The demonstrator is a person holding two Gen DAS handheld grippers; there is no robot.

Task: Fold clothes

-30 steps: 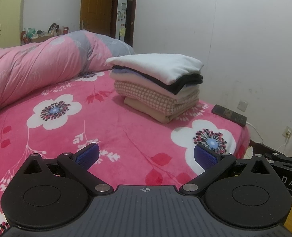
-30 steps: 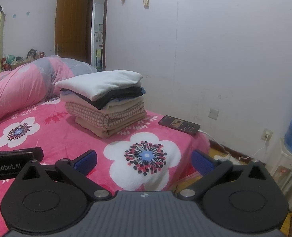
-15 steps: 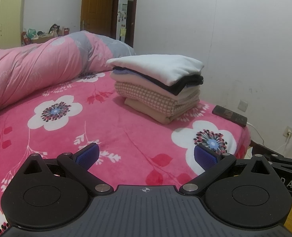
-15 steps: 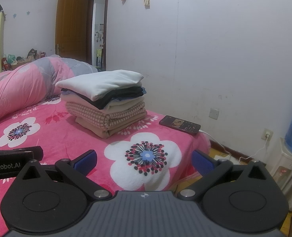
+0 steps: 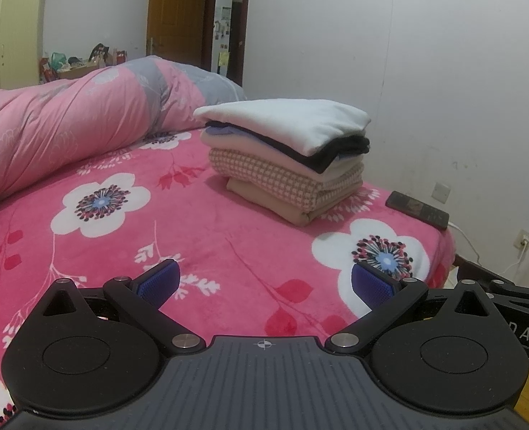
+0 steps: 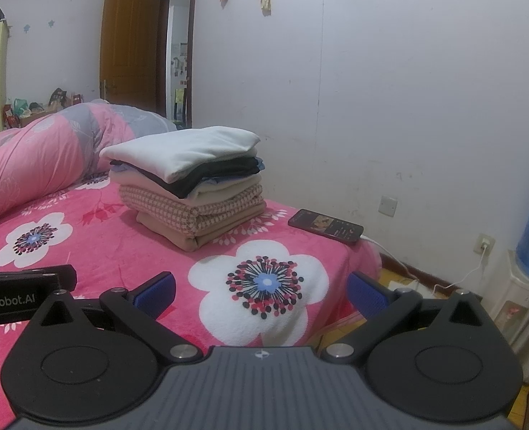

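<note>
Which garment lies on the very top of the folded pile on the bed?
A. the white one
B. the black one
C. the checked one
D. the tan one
A: the white garment covers the top of the pile, with the black one directly under it, the checked one lower and the tan one at the bottom.

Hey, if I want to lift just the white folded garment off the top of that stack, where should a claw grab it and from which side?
Probably its rounded folded edge, which overhangs the black layer on the stack's near side. Come in level from the bed's foot, one finger over and one under the fold, so that only the white garment lifts.
</note>
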